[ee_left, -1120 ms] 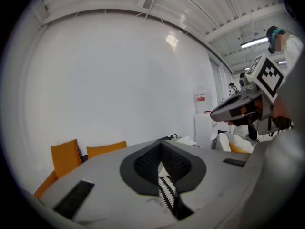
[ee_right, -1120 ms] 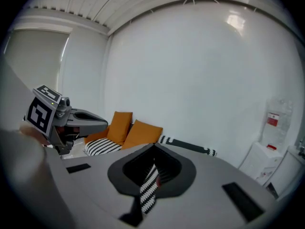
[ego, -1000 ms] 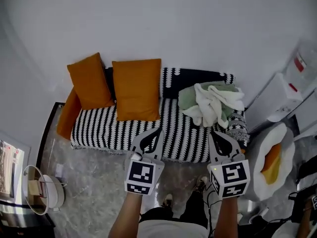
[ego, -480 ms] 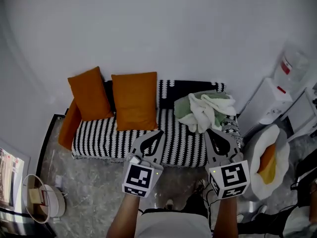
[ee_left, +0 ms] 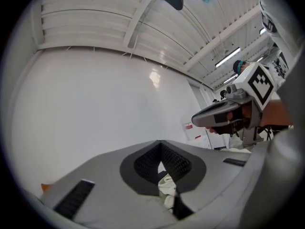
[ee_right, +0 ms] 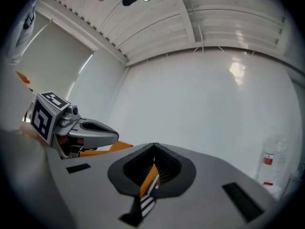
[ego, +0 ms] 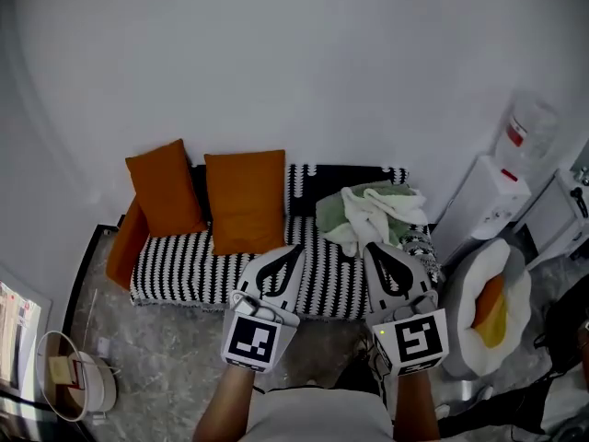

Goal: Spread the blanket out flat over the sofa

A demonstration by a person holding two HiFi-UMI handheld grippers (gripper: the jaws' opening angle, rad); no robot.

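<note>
The blanket (ego: 368, 212) lies crumpled in a green and white heap on the right end of the black-and-white striped sofa (ego: 184, 265). Both grippers hang in the air in front of the sofa, short of the seat's front edge and touching nothing. My left gripper (ego: 294, 249) is shut and empty, its tips pointing at the seat's middle. My right gripper (ego: 371, 247) is shut and empty too, just below the blanket. In the left gripper view the jaws (ee_left: 159, 142) meet, with a sliver of blanket (ee_left: 167, 187) showing behind them. The right gripper view shows closed jaws (ee_right: 153, 145) too.
Two orange cushions (ego: 244, 199) (ego: 166, 187) lean on the sofa back at the left, and a third (ego: 126, 247) rests on the left arm. A white water dispenser (ego: 502, 187) and an egg-shaped cushion (ego: 488, 307) stand at the right. A small round stand (ego: 74, 385) is at lower left.
The head view has drawn back and tilted, so the sofa sits a little smaller and more to the left. Both grippers stay shut in front of it. The blanket has not moved.
</note>
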